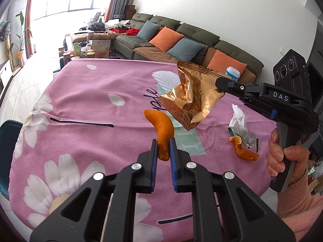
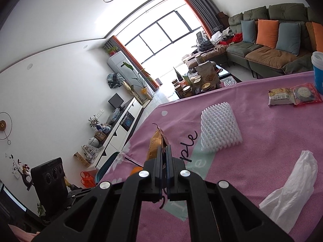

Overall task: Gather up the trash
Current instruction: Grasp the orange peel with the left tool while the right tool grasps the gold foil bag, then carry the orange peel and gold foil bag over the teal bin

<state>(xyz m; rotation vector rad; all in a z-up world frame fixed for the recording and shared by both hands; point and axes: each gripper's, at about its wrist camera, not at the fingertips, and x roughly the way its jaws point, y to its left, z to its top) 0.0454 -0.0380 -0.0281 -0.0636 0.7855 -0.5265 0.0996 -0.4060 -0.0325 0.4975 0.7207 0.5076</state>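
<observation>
Closest to us in the left wrist view, our left gripper (image 1: 163, 144) has its blue pads nearly together, pinching a curved strip of orange peel (image 1: 161, 129) by its lower end; the peel's long axis runs up and away from us, its far tip bending left, lifted above the pink flowered cloth on the desk (image 1: 80, 92). Only this view shows the whole gold snack wrapper (image 1: 191, 98), hanging in the air from our right gripper (image 1: 219, 83), crumpled, its long axis slanting from the crimped top edge down to a lower corner pointing at the desk. It also shows a second orange peel (image 1: 242, 150) lying beside a small clear wrapper (image 1: 245, 137) and a white tissue (image 1: 239, 118) on the right. In the right wrist view, our right gripper (image 2: 164, 153) is closed tight on the gold snack wrapper (image 2: 156, 143), seen edge-on and rising past the fingertips. Only here do we see two flat snack packets (image 2: 292, 95) near the far edge, beside a blue tub (image 2: 318, 74), and the white foam net (image 2: 220, 129) lying flat in full.
</observation>
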